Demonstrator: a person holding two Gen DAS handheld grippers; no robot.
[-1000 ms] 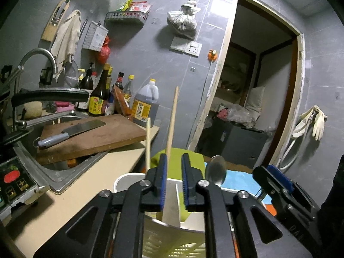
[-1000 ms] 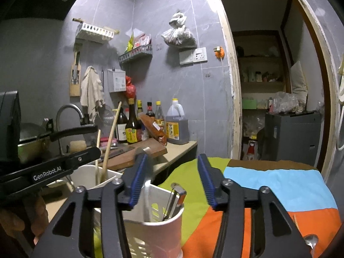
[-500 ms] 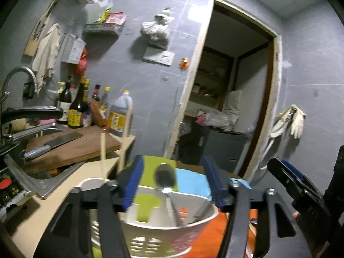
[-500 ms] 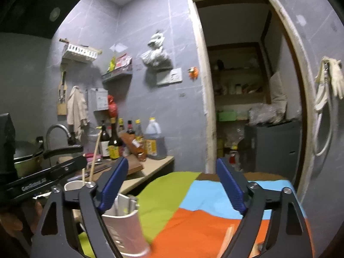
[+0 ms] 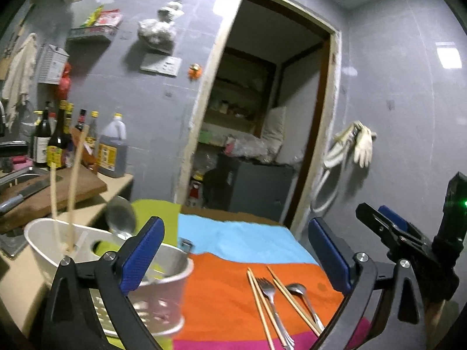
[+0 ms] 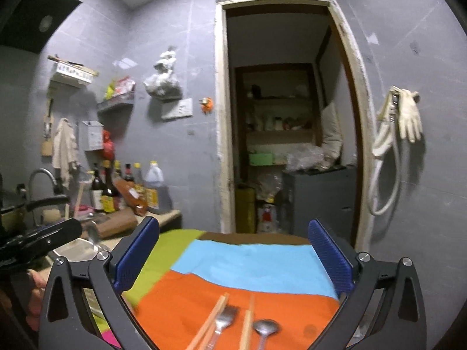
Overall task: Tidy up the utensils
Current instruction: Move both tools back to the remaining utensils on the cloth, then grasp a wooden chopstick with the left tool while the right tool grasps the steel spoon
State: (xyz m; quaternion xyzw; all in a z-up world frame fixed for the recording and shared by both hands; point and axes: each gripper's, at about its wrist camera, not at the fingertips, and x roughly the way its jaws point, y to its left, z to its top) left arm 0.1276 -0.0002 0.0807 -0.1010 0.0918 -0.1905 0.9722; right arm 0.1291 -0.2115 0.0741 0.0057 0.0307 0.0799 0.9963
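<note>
Now your right tool (image 6: 233, 262), jaws just spread wide and empty, sits nearest the fork (image 6: 223, 322) and spoon (image 6: 264, 328), handles running toward you.

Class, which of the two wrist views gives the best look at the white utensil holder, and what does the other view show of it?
The left wrist view: the white utensil holder sits at lower left, its rim, chopsticks and spoon visible behind the left gripper, which is open. The right wrist view does not show the holder.
</note>
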